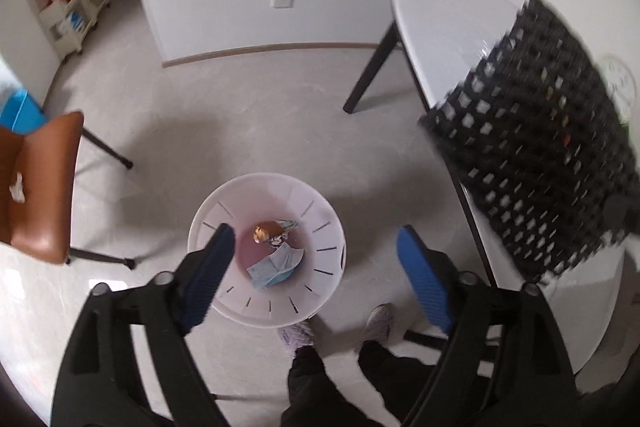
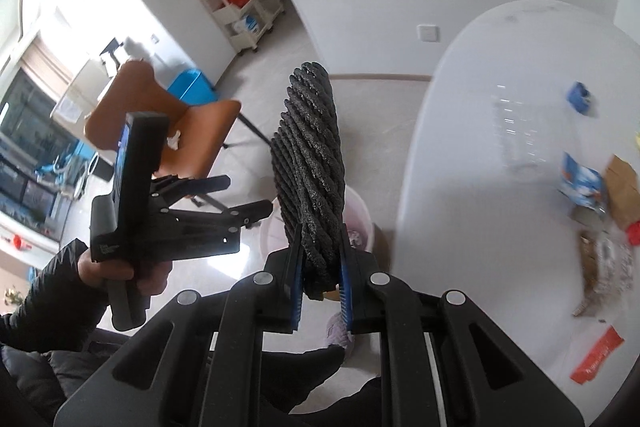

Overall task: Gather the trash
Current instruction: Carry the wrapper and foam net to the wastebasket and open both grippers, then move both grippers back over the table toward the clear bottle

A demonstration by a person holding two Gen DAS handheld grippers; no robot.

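A white slotted waste bin (image 1: 328,227) stands on the floor below my left gripper (image 1: 316,243), which is open and empty. Inside lie a blue face mask (image 1: 276,265) and a gold-brown wrapper (image 1: 266,231). My right gripper (image 2: 321,277) is shut on a black foam mesh mat (image 2: 312,163), held edge-on above the bin (image 2: 358,215). In the left wrist view the mat (image 1: 532,155) hangs at the right, over the table edge. The left gripper (image 2: 208,211) also shows in the right wrist view, at the left.
A white oval table (image 2: 480,187) at the right carries a blue packet (image 2: 582,183), brown paper (image 2: 622,187), a red wrapper (image 2: 596,355) and other scraps. A brown chair (image 1: 44,183) with a crumpled tissue (image 1: 17,187) stands at the left. The person's feet (image 1: 378,319) are near the bin.
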